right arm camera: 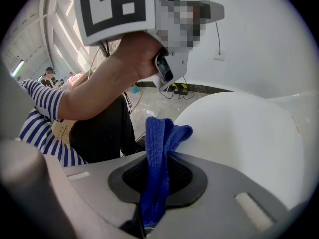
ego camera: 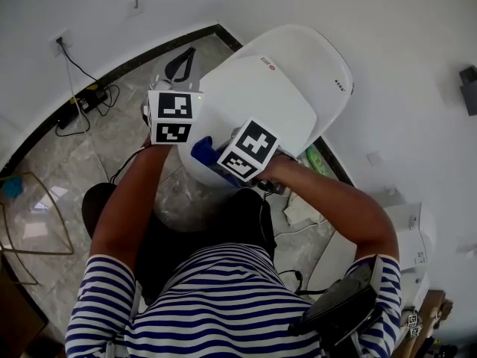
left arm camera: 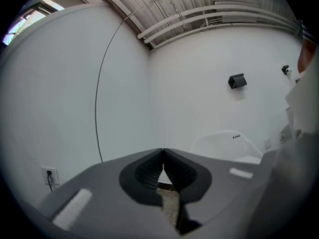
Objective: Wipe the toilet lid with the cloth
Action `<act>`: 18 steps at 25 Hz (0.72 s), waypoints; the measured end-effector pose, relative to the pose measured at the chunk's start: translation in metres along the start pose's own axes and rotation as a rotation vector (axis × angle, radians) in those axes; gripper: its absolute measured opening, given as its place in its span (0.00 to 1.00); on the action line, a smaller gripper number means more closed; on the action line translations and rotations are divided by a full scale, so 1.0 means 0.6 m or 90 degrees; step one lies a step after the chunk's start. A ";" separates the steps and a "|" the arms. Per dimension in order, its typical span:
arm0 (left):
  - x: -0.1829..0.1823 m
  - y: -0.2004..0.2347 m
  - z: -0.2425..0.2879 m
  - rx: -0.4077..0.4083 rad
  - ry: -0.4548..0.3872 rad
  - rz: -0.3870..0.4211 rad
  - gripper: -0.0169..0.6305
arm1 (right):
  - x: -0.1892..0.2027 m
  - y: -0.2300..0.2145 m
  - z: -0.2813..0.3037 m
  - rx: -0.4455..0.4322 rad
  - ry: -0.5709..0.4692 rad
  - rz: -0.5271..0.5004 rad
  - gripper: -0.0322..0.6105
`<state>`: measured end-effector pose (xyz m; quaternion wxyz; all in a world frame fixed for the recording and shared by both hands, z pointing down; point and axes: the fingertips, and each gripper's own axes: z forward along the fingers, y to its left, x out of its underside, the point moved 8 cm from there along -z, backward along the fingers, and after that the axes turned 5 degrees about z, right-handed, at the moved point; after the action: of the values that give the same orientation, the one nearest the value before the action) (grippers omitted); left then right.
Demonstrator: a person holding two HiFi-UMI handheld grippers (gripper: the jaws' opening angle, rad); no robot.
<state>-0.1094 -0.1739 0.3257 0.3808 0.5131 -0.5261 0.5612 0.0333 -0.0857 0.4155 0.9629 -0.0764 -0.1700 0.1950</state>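
Note:
The white toilet lid [ego camera: 276, 88] is down, just ahead of me. My right gripper [right arm camera: 158, 158] is shut on a blue cloth [right arm camera: 160, 138], which stands up between its jaws beside the lid's rounded front [right arm camera: 239, 133]. In the head view the cloth [ego camera: 202, 148] shows at the lid's front left edge, next to the right gripper's marker cube [ego camera: 250, 149]. My left gripper [left arm camera: 163, 152] is shut with nothing in it and points over the floor toward the wall, with the lid [left arm camera: 227, 142] to its right. Its marker cube [ego camera: 171, 116] hovers left of the lid.
Cables and a power strip [ego camera: 82, 99] lie on the marble floor by the curved wall. A wire frame [ego camera: 33, 215] stands at the left. A green item [ego camera: 319, 162] and a white unit [ego camera: 406, 237] sit right of the toilet. A black box [left arm camera: 237, 80] hangs on the wall.

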 end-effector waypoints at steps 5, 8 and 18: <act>0.003 -0.010 0.011 0.011 0.001 0.000 0.03 | 0.002 -0.074 -0.076 0.034 -0.062 0.035 0.15; 0.006 -0.018 0.021 0.012 0.005 -0.002 0.03 | 0.026 -0.154 -0.126 0.073 -0.083 0.058 0.15; 0.005 -0.051 0.053 0.019 0.008 -0.004 0.03 | 0.154 -0.414 -0.247 0.258 -0.084 0.112 0.15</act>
<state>-0.0748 -0.2004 0.3322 0.3779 0.5170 -0.5137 0.5710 0.2534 -0.2873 0.3579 0.9247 0.1167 -0.1828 0.3128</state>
